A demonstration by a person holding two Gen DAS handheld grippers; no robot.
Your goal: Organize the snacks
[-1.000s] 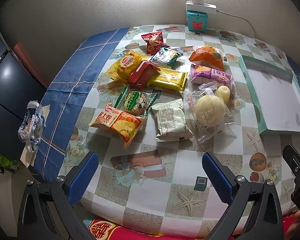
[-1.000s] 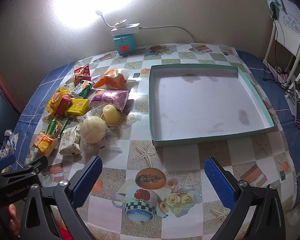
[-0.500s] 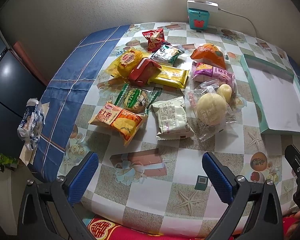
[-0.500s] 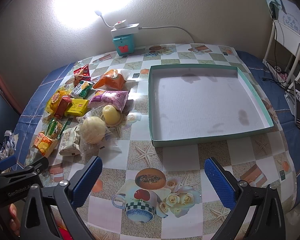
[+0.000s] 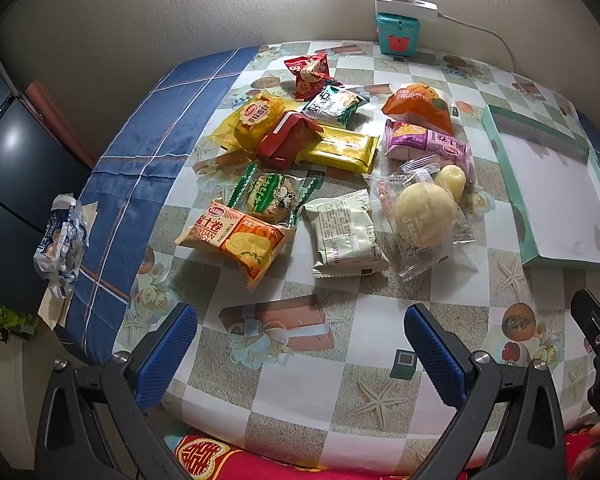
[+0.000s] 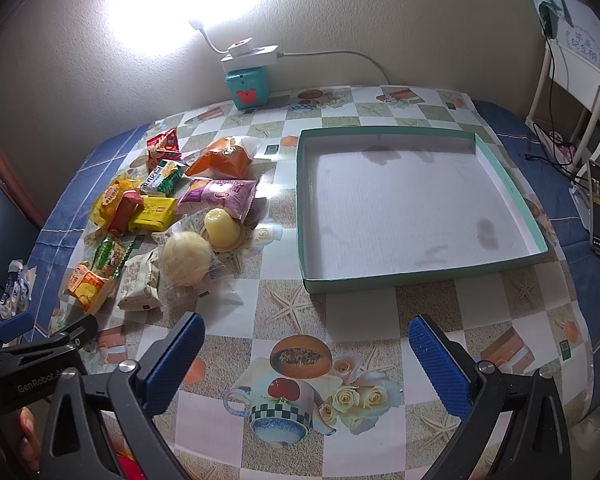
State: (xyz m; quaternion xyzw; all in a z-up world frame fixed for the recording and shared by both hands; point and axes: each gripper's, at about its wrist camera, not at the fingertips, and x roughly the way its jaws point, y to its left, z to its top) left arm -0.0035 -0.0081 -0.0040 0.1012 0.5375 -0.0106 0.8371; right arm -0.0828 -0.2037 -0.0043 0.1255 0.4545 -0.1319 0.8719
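While the left gripper (image 5: pixel 300 354) hangs low over the near table edge with its jaws spread wide and nothing between them, the left wrist view shows the snacks clustered ahead on the checked tablecloth (image 5: pixel 260 392). Nearest lie the orange roll packet (image 5: pixel 236 238), the pale green packet (image 5: pixel 346 236) and the clear-wrapped bun (image 5: pixel 422 216) — all light, soft and crinkly, likely slippery; a pinch across a packet's middle or sealed end seems safest, gently, since the bun would crush. Against a second ago, the pile sits larger and closer, so this gripper has eased forward.

In the right wrist view, the right gripper (image 6: pixel 306 356) is likewise fully open and empty, above the teapot print. The empty green tray (image 6: pixel 420 278) lies just ahead on the right, the snack pile well apart to its left — this view is essentially unchanged from before.
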